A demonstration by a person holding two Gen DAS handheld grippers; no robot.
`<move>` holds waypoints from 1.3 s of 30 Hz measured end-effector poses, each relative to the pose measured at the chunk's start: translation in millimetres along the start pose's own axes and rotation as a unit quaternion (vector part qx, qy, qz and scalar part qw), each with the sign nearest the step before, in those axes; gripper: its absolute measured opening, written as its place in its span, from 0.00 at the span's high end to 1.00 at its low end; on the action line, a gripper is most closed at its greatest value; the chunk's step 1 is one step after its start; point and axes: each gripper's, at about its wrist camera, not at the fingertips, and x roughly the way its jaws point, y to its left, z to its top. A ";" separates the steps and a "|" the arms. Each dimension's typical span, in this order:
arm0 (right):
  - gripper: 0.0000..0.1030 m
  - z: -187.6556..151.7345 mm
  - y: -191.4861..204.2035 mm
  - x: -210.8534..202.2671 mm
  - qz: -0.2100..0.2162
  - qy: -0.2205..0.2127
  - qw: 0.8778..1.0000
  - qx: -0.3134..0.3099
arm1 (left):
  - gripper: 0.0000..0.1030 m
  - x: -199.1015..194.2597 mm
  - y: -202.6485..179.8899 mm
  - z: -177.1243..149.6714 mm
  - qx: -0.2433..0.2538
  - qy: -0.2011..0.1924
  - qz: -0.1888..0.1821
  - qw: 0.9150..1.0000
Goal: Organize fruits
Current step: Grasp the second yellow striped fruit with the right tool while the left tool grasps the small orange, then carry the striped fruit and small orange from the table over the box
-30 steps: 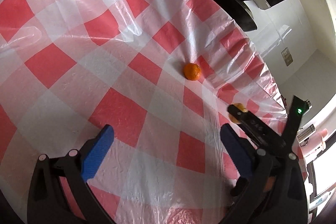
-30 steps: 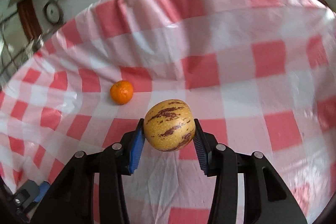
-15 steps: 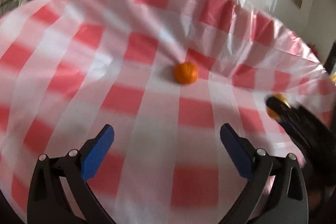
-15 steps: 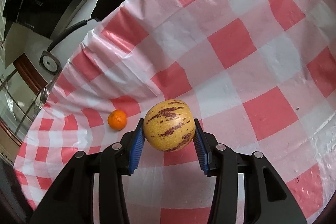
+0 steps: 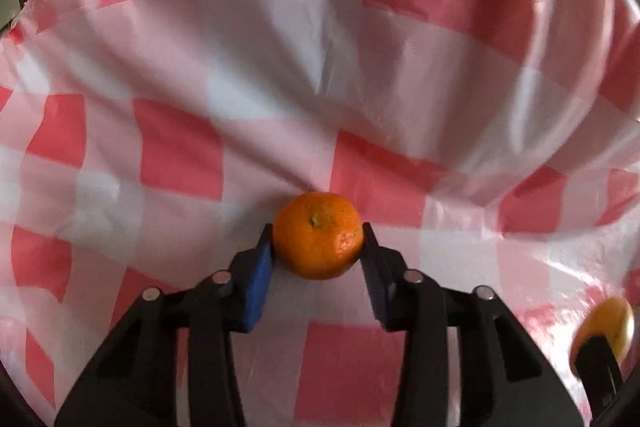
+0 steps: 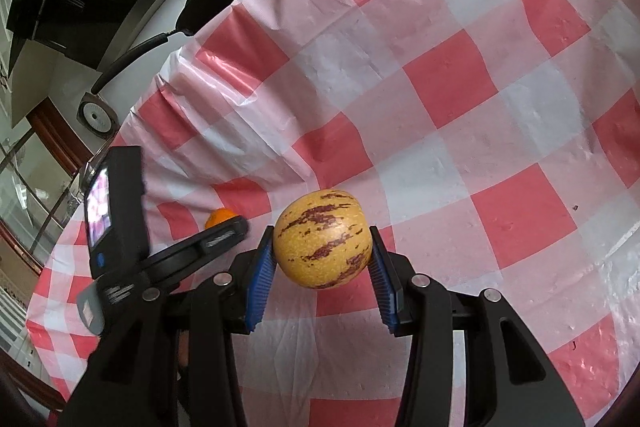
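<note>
left gripper (image 5: 318, 241): jaws just closed onto mandarin (image 5: 318, 235), pads touching both sides | right gripper (image 6: 322, 245): clamped on yellow purple-streaked melon (image 6: 323, 238) | surface: red-white checked tablecloth (image 6: 460, 95)

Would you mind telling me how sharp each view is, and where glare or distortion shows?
Left wrist view: the cloth is smeared by motion blur, glare streaks at right, while the mandarin is fairly crisp. Right wrist view: sharp throughout, the striped fruit crisp; the fisheye bends the checks into curves, and the cloth has a mild sheen.
</note>
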 end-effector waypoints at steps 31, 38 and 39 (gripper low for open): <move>0.57 -0.8 0.9 2.7 0.013 0.005 1.000 -0.006 | 0.60 -141.9 108.1 -151.4 -0.153 -0.113 -0.097 0.977; 0.57 -0.9 0.7 6.9 0.003 0.016 1.000 -0.003 | 0.60 -143.5 116.9 -149.7 -0.177 -0.128 -0.119 0.969; 0.57 -2.2 3.2 7.4 -0.007 0.025 1.000 -0.007 | 0.60 -144.6 118.7 -150.5 -0.183 -0.128 -0.114 0.968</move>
